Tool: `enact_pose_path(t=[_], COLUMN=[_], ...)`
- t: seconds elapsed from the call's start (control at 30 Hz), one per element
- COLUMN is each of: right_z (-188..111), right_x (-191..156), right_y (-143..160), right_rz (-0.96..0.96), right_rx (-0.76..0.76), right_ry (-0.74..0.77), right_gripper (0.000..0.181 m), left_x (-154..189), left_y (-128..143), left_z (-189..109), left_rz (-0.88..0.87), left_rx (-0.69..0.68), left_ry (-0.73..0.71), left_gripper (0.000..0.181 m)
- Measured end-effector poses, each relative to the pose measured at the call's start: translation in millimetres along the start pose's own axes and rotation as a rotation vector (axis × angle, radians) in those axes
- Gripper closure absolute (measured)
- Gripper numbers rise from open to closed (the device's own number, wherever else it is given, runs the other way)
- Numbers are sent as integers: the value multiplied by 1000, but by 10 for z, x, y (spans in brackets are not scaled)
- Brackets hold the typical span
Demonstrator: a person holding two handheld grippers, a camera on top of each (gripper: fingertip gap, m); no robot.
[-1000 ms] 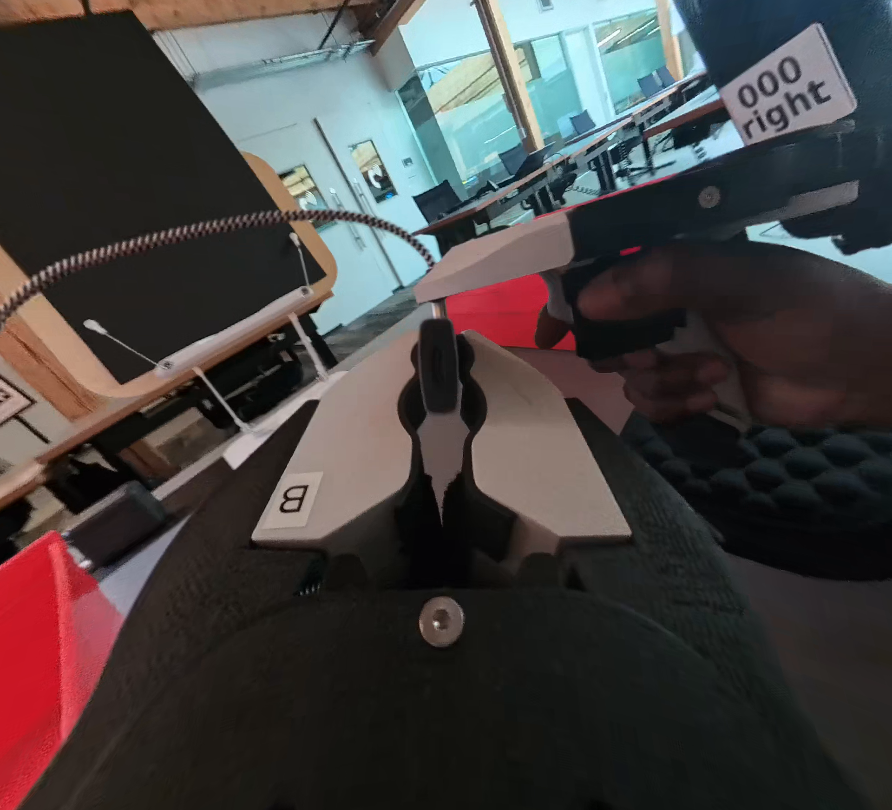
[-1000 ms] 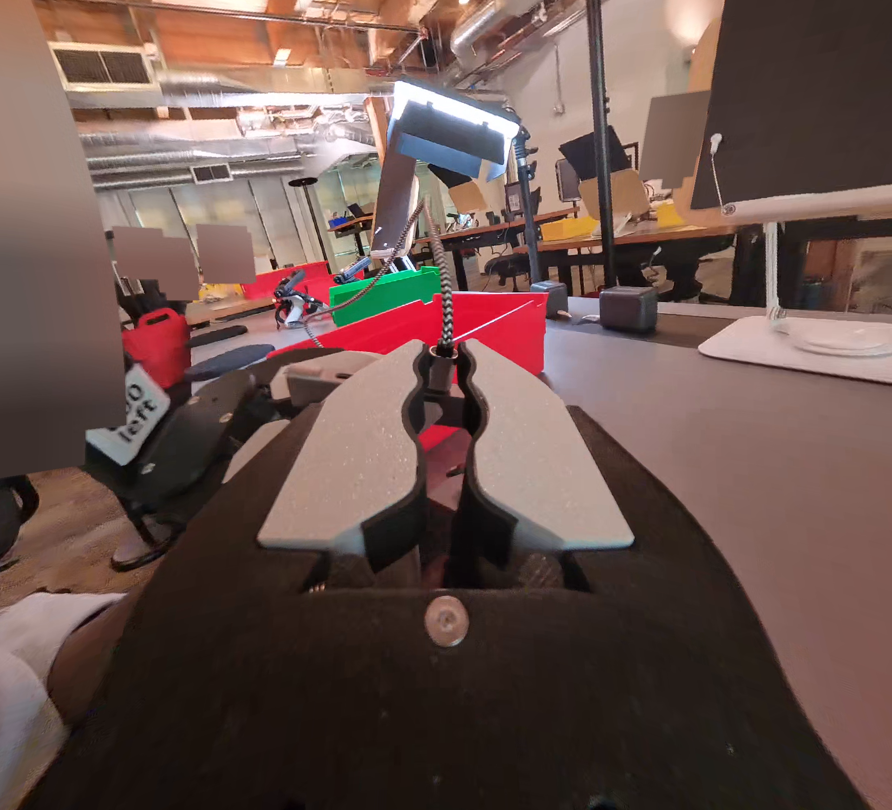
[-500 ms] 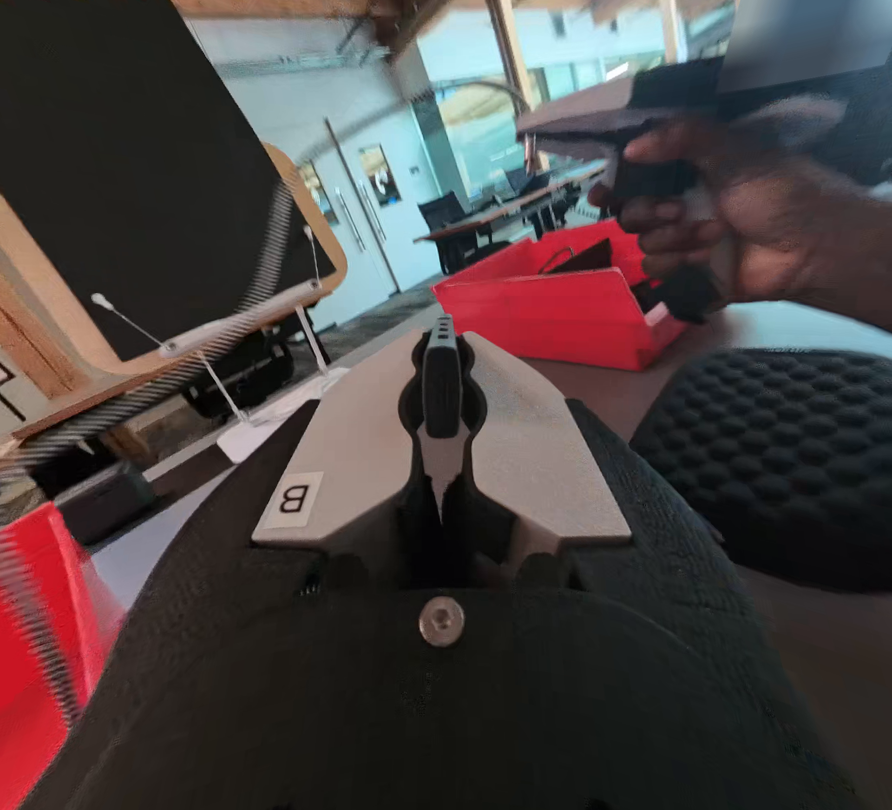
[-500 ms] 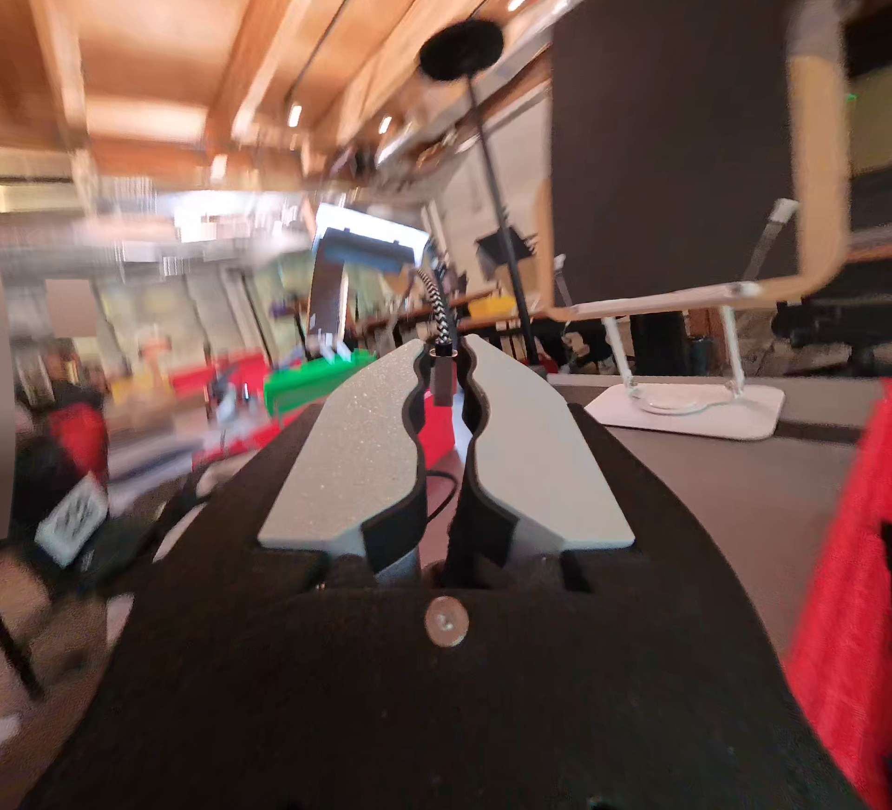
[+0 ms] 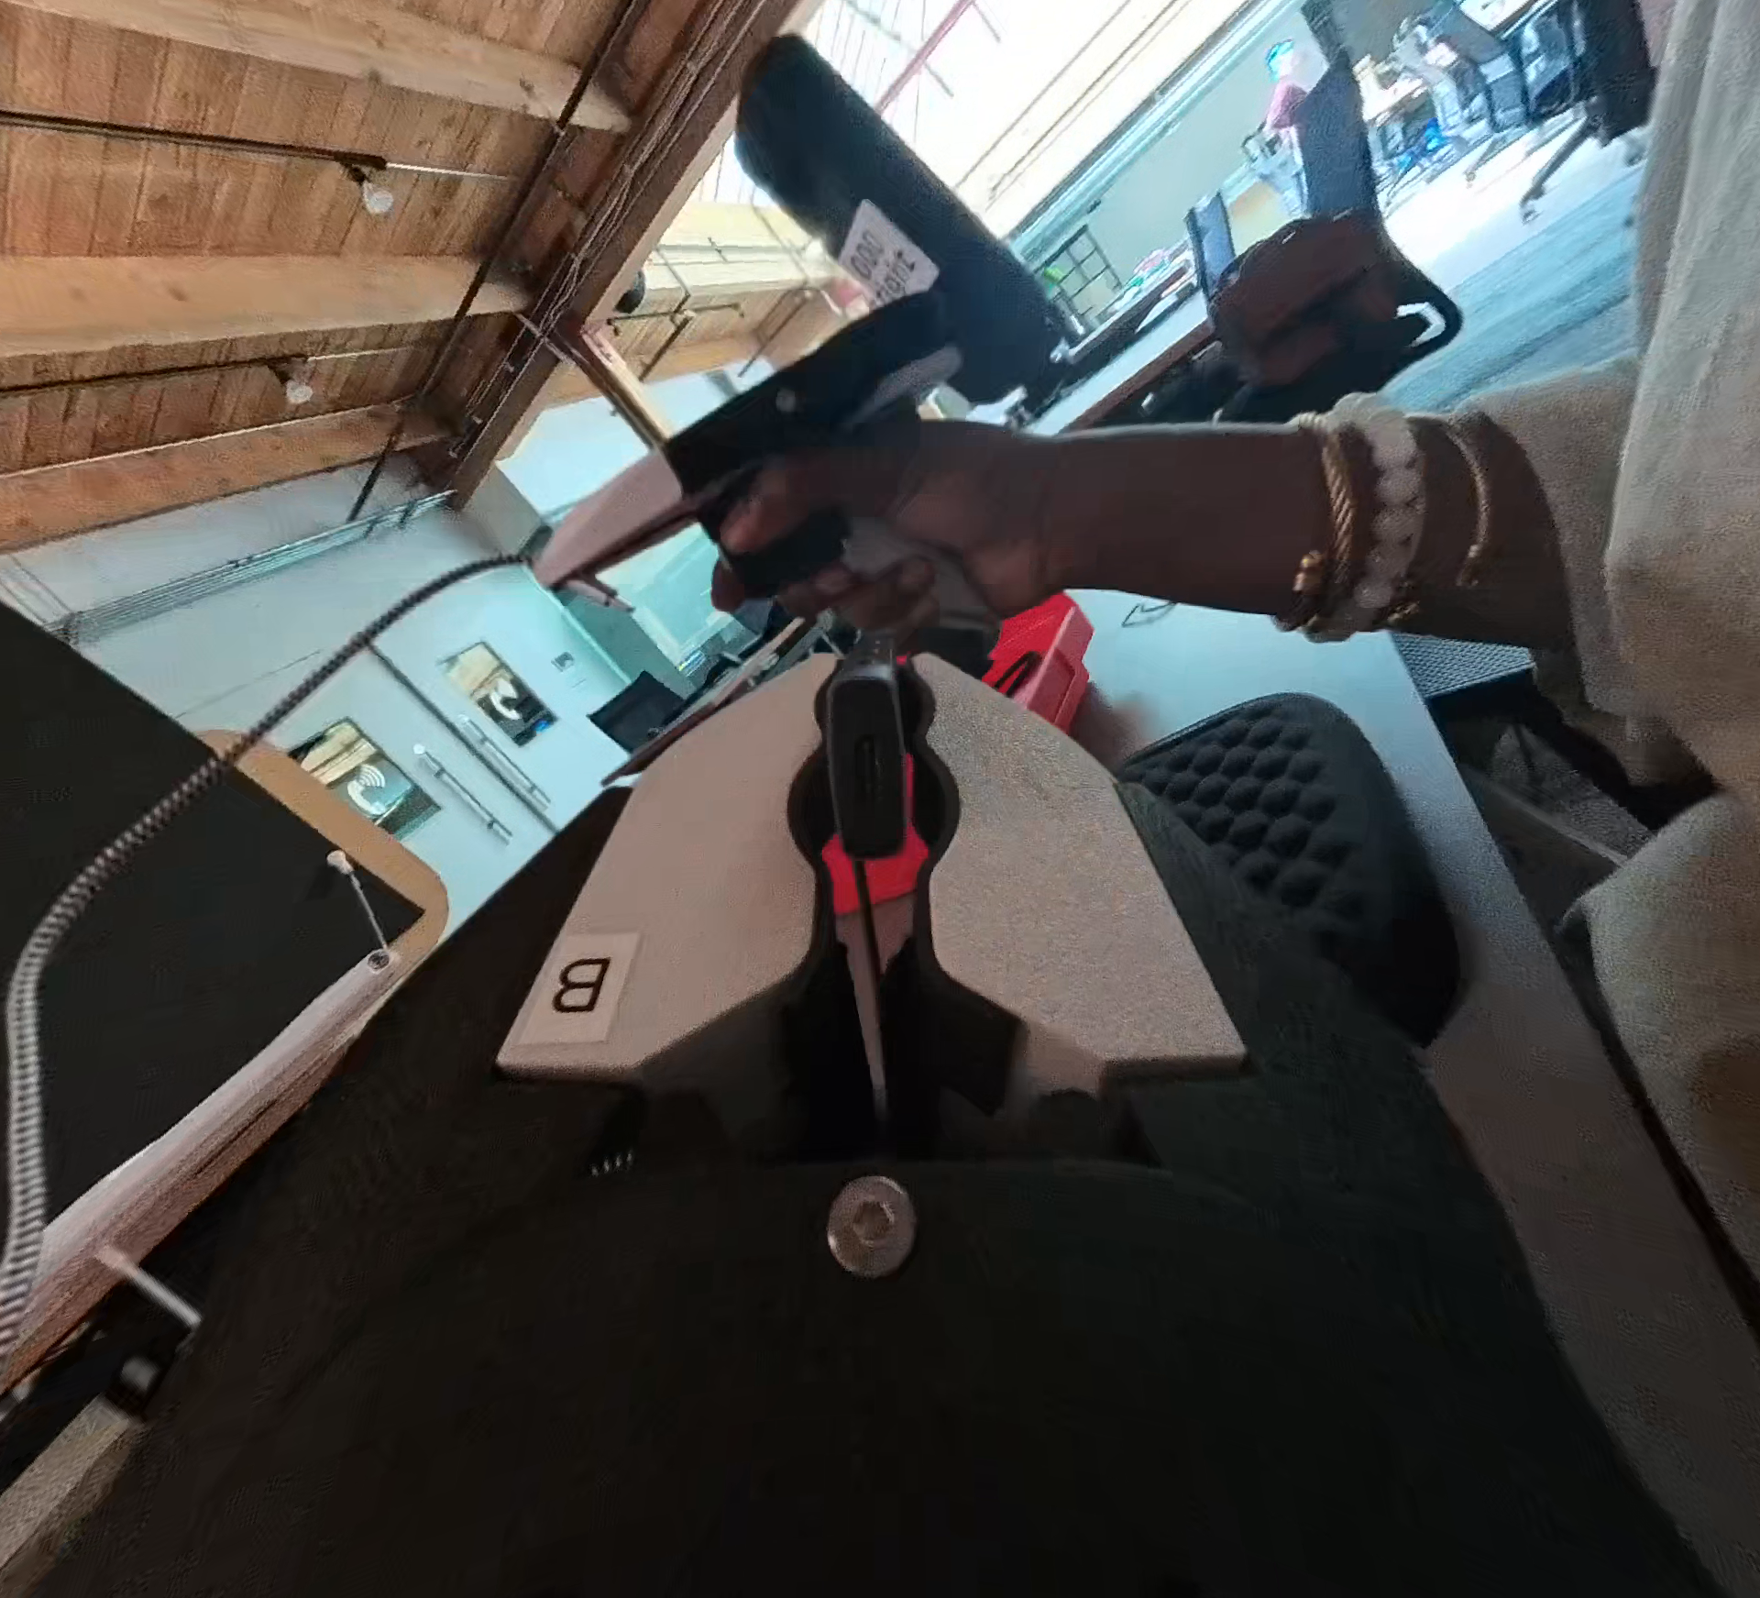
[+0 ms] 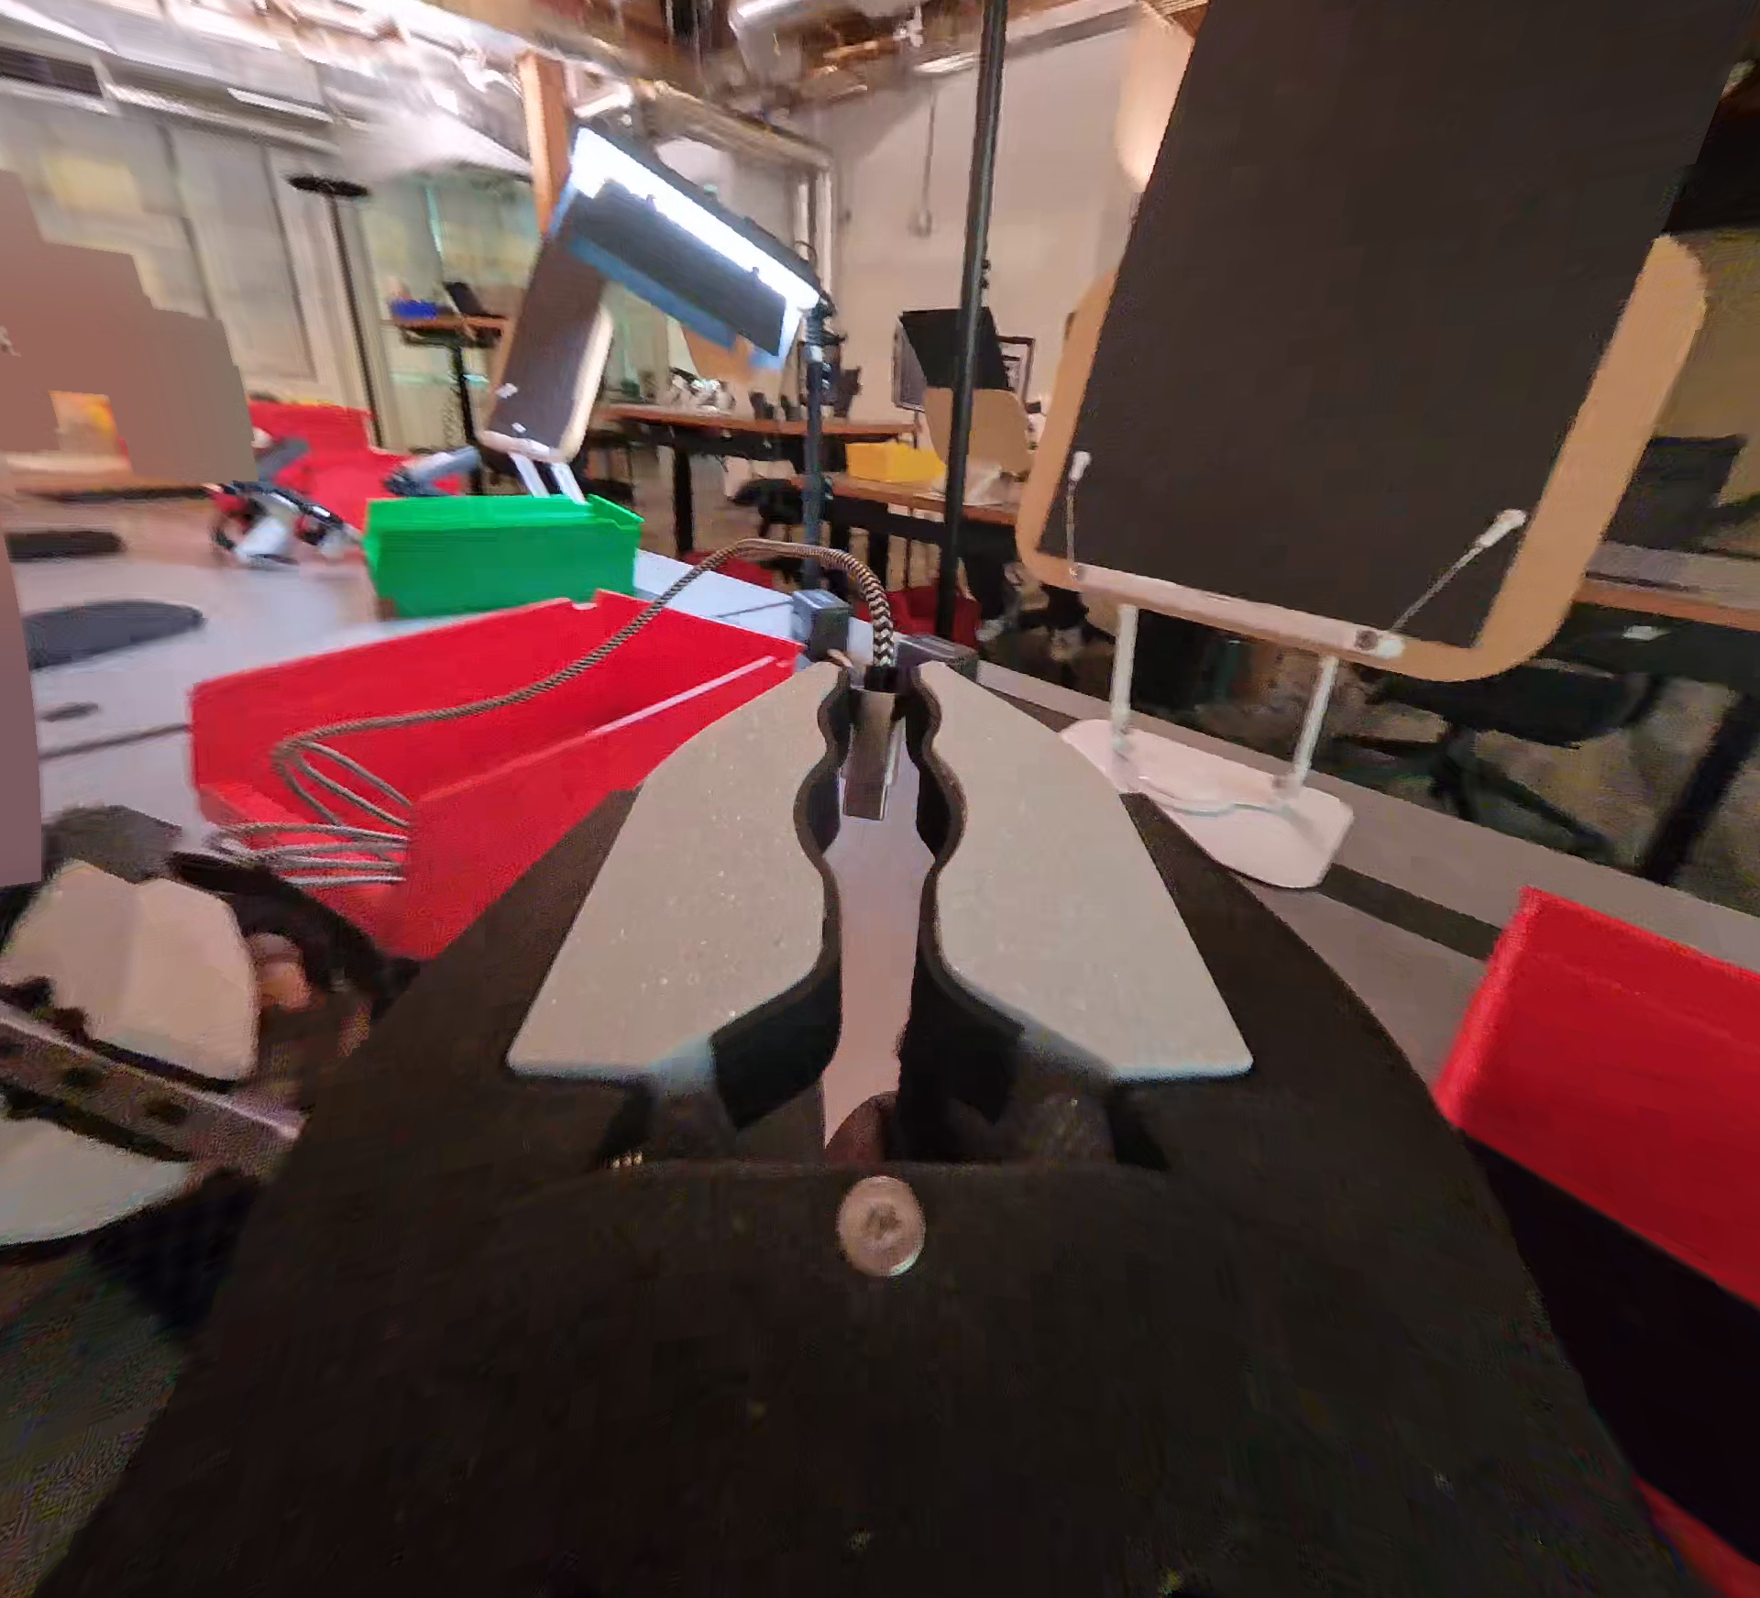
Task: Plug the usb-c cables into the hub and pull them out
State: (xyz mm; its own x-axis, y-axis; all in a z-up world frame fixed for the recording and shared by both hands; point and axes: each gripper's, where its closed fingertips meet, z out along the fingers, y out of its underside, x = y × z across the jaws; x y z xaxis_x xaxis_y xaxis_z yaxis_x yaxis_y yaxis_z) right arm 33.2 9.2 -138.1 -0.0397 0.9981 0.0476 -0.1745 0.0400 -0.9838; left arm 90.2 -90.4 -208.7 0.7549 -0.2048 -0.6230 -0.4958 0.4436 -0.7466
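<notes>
Between grey fingers (image 5: 724,866), slim black hub (image 5: 863,766), port showing

left tongs (image 5: 865,695) clamp the dark hub (image 5: 863,776); right tongs (image 5: 610,538) grip a braided cable (image 5: 190,790).

Black hub (image 5: 862,766) clamped (cable (image 6: 533,685) unplugged).

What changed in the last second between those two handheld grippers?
The braided cable's plug came out of the hub, and the right gripper carried it up and away. Both grippers stayed shut: the left gripper on the hub, the right on the plug.
</notes>
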Motion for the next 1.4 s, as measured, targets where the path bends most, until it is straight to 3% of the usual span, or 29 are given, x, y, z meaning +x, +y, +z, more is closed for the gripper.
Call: enact_pose_path(t=[0.1,0.2,0.33,0.47,0.53,0.63,0.77,0.87,0.93,1.03,1.13,1.23,1.4], right_z=[-14,-5,-43,-122,-182,-323,-497,-482,-466,-477,-433,-380,-413], right_x=[166,111,88,37,-86,-464,-869,-987,-1032,-1066,-943,-445,679], right_y=[190,527,682,751,664,446,453,531,580,573,326,-208,-978], right_rz=[-140,-111,-108,-61,-69,-113,-258,-316,-362,-444,-492,-501,-458], right_rx=[-87,-250,-300,-340,-288,-168,-169,-211,-229,-235,-150,-4,170], right_ry=[108,40,29,-38,-135,-371,-570,-605,-614,-634,-559,-357,-50], right_gripper=[171,164,168,146,136,137,137,146,165,170,172,173,174], left_x=[-41,-50,-151,-252,-293,-304,-216,-127,-88,-125,-328,-425,-402], left_y=[-15,-41,-17,-3,-6,2,11,-3,-24,-64,-65,-75,-18], left_z=[-20,-39,-67,-101,-125,-130,-87,-61,-52,-63,-96,-166,-127], left_rz=[-37,-60,-130,-242,-284,-328,-321,-311,-301,-315,-350,-361,-354], left_rx=[19,44,48,76,94,105,87,86,94,136,179,204,164], left_ry=[-8,0,-38,-59,-67,-54,1,59,83,68,-62,-113,-113], left_gripper=[173,173,174,176,174,174,174,174,174,169,142,145,152])
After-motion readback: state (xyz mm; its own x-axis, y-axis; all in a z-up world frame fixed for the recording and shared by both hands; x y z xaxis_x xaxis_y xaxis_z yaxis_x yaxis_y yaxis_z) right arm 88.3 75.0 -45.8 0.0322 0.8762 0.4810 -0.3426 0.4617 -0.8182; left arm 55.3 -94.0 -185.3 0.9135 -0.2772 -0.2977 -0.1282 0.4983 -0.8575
